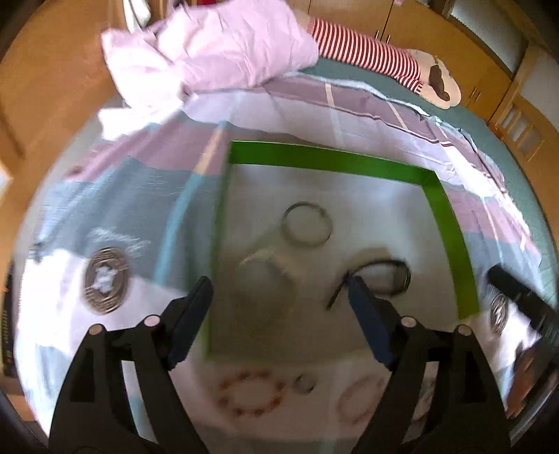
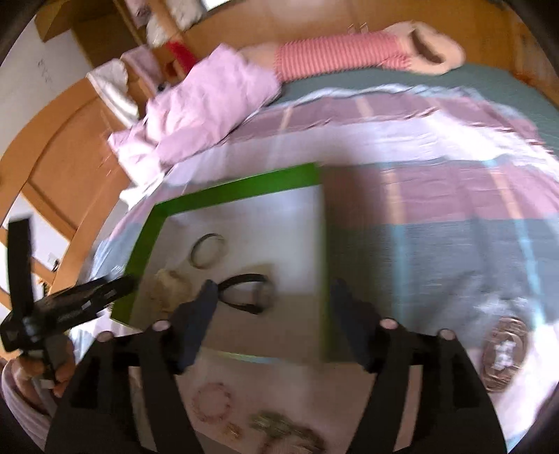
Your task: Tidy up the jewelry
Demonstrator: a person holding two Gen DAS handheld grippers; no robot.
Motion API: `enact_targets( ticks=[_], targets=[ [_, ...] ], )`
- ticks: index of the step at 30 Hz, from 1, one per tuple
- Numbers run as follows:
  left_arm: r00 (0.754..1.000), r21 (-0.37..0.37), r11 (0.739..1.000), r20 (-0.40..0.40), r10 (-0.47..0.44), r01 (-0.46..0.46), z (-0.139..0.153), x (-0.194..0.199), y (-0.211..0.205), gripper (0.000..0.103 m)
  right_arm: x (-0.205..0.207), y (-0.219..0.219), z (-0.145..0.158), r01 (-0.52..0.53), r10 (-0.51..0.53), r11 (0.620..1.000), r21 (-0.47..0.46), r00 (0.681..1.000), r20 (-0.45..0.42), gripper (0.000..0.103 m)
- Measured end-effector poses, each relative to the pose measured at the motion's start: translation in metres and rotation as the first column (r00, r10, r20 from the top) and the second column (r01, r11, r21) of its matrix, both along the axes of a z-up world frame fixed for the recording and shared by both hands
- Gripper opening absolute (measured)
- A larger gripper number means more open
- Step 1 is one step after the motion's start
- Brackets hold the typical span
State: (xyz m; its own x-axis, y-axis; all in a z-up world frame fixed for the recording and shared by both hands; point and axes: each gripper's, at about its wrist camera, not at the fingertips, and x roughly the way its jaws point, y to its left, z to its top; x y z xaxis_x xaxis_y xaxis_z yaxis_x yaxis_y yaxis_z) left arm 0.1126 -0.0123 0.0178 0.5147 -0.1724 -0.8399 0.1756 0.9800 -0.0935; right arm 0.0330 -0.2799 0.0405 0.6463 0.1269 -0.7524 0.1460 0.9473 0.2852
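Observation:
A green-walled box (image 1: 328, 159) with a pale floor lies on the bedspread. In it are a silver bangle (image 1: 306, 225), a cream bracelet (image 1: 269, 265) and a black band (image 1: 384, 276). My left gripper (image 1: 278, 284) hangs open above the box's near left corner, nothing between its fingers. In front of the box lie a pink bead bracelet (image 1: 249, 393), a small ring (image 1: 304, 384) and a paler bracelet (image 1: 360, 398). In the right wrist view my right gripper (image 2: 273, 290) stands open and empty over the box (image 2: 223, 199), near the black band (image 2: 248, 293) and silver bangle (image 2: 208, 250). Golden pieces (image 2: 283, 429) lie below.
A crumpled pink quilt (image 1: 209, 52) and a red-striped plush toy (image 1: 367, 49) lie at the far end of the bed. A round dark disc (image 1: 104, 284) sits left of the box. Wooden cupboards (image 1: 419, 21) stand behind. A hand (image 2: 35, 373) holds the left gripper.

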Motion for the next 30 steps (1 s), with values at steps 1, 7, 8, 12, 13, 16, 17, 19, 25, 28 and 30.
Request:
enact_targets(
  ticks=[1,7,8,12,13,16,17,19,25,28,30],
  targets=[
    [1.000,0.009,1.000,0.026,-0.002,0.001,0.002,-0.013,0.005,0.085,-0.011,-0.009,-0.004,0.045,-0.045,0.998,-0.032,0.999,-0.004,0.076],
    [0.994,0.097,0.993,0.092,0.059,-0.068,-0.026,-0.076,0.036,0.086,-0.024,-0.035,-0.064,0.147,-0.174,0.978,-0.147,0.967,-0.188,0.076],
    [0.995,0.109,0.991,0.071,0.064,-0.072,-0.035,-0.081,0.040,0.086,-0.028,-0.033,-0.063,0.142,-0.160,0.984,-0.105,0.968,-0.195,0.073],
    [0.993,0.136,0.985,0.066,0.096,-0.104,-0.042,-0.090,0.050,0.086,-0.055,0.042,-0.035,-0.206,0.200,0.977,-0.054,0.975,-0.095,0.056],
    [0.993,0.125,0.986,0.058,0.100,-0.107,-0.043,-0.090,0.052,0.086,-0.060,0.062,-0.036,-0.283,0.276,0.956,-0.073,0.956,-0.097,0.054],
    [0.995,0.111,0.990,0.044,0.086,-0.090,-0.043,-0.086,0.049,0.086,-0.066,0.115,-0.054,-0.447,0.429,0.891,-0.079,0.887,-0.172,0.035],
    [0.995,0.117,0.989,0.051,0.084,-0.090,-0.043,-0.088,0.048,0.086,-0.066,0.125,-0.064,-0.471,0.446,0.877,-0.094,0.872,-0.200,0.034],
    [0.996,0.125,0.989,0.055,0.073,-0.079,-0.042,-0.089,0.045,0.086,-0.063,0.138,-0.079,-0.486,0.446,0.862,-0.140,0.861,-0.243,0.034],
    [0.997,0.137,0.988,0.035,0.064,-0.068,-0.048,-0.089,0.039,0.086,-0.058,0.145,-0.092,-0.485,0.436,0.861,-0.155,0.859,-0.268,0.014],
    [0.997,0.131,0.989,0.033,0.068,-0.072,-0.046,-0.089,0.039,0.087,-0.056,0.145,-0.061,-0.466,0.442,0.873,-0.144,0.881,-0.168,0.014],
    [0.996,0.126,0.989,0.032,0.079,-0.082,-0.045,-0.088,0.040,0.089,-0.043,0.139,-0.033,-0.419,0.411,0.896,-0.150,0.908,-0.079,0.014]
  ],
)
